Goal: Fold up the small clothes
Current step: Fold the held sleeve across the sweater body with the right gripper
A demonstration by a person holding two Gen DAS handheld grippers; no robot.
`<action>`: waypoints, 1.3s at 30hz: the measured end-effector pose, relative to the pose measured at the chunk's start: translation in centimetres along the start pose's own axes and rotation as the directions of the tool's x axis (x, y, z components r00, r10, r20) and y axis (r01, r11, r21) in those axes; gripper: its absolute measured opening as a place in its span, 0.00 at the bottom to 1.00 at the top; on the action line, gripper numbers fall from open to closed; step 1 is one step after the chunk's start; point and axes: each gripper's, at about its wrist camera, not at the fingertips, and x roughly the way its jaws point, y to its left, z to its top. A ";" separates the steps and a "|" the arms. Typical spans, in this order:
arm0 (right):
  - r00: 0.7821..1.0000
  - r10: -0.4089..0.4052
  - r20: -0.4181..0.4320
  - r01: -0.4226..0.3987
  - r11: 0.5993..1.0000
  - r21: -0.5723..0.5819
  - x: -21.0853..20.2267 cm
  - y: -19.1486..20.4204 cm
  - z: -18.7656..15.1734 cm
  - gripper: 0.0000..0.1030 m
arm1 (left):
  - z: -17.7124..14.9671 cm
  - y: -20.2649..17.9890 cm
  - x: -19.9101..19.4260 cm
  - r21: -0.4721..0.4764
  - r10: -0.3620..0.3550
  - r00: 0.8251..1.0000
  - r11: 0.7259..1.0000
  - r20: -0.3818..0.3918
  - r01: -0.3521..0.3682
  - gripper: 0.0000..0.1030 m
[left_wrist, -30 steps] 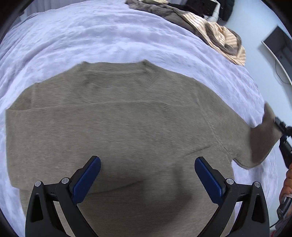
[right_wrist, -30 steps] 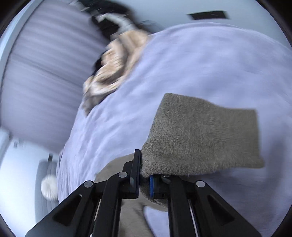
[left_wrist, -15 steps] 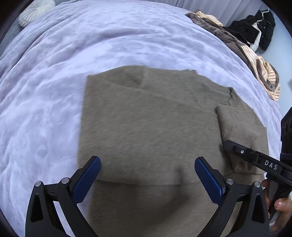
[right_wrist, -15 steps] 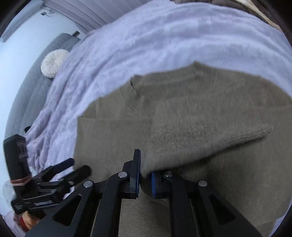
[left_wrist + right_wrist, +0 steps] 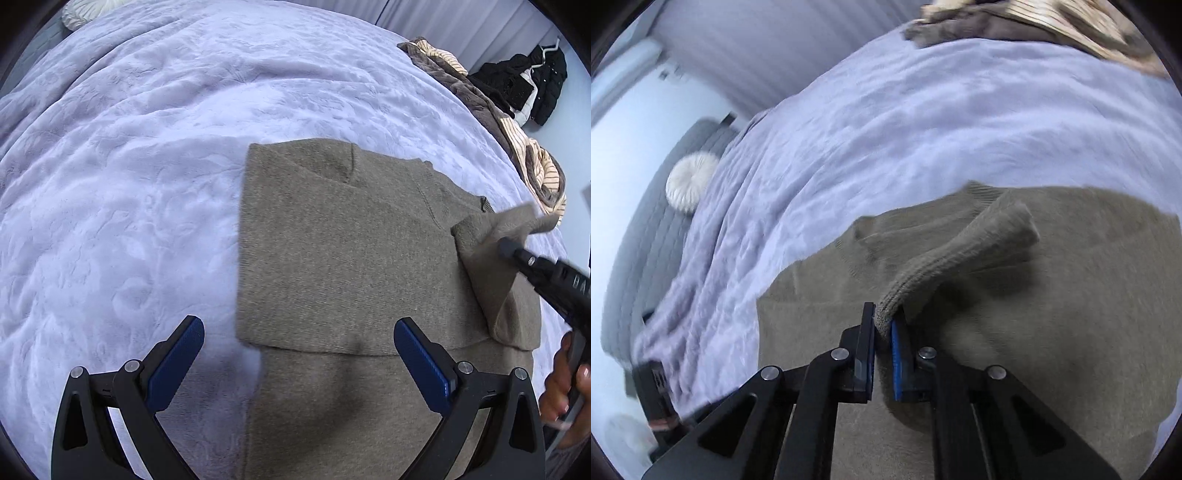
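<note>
An olive-brown knit sweater lies on a lavender blanket, its left sleeve folded in over the body. My left gripper is open and empty, hovering over the sweater's lower part. My right gripper is shut on the cuff of the right sleeve and holds it lifted over the sweater's chest. In the left wrist view the right gripper enters from the right with that sleeve draped under it.
A pile of brown and striped clothes lies at the blanket's far right edge. Black garments hang beyond it. A round white cushion sits against a grey headboard at far left.
My right gripper has carried the right sleeve inward over the sweater's body and now lifts it. My left gripper has shifted left, so the sweater sits further right in its view.
</note>
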 end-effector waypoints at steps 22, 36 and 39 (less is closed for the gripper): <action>0.996 -0.088 0.020 0.060 0.813 0.579 -10.6 -16.7 -11.1 0.48 | 2.1 -6.4 5.4 0.041 -0.129 0.982 0.990 -0.137 0.136 0.93; 0.991 -0.109 0.079 0.043 0.814 0.579 -12.3 -21.7 -9.4 0.06 | 1.2 -6.9 5.1 0.066 -0.126 0.983 0.989 -0.133 0.136 0.23; 0.996 -0.075 0.046 0.032 0.798 0.602 -10.7 -23.4 -11.2 0.06 | 0.4 -6.3 4.7 0.054 -0.123 0.985 0.990 -0.119 0.130 0.23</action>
